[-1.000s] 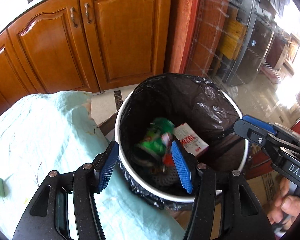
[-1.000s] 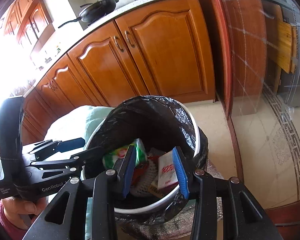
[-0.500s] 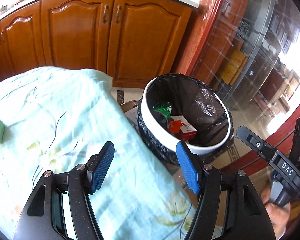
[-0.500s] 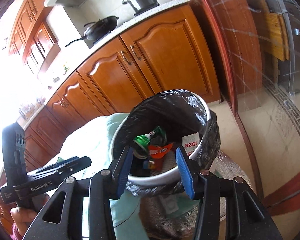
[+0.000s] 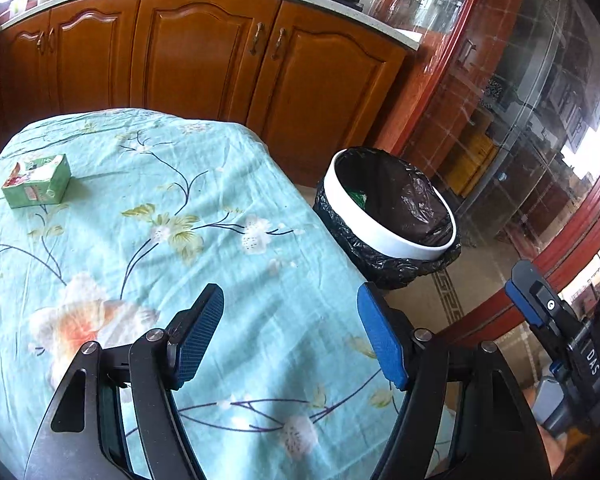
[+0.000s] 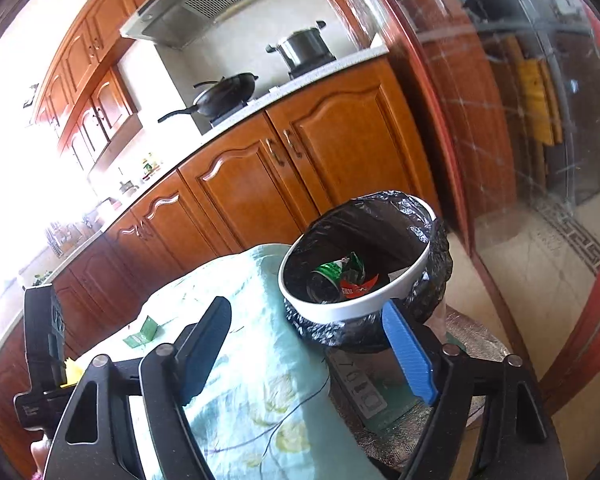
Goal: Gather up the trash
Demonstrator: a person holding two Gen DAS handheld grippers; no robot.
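Note:
A white-rimmed trash bin with a black liner stands on the floor beside the table; in the right wrist view the bin holds a green can and wrappers. A green carton lies on the floral tablecloth at the far left; it shows small in the right wrist view. My left gripper is open and empty above the table's near edge. My right gripper is open and empty, in front of the bin; it also shows at the right in the left wrist view.
Wooden kitchen cabinets run behind the table, with a wok and a pot on the counter. A red-framed glass partition stands right of the bin. A yellow scrap lies on the table's left side.
Both grippers have pulled back and up from the bin. The left view now takes in the table and the green carton. Both stay open and empty.

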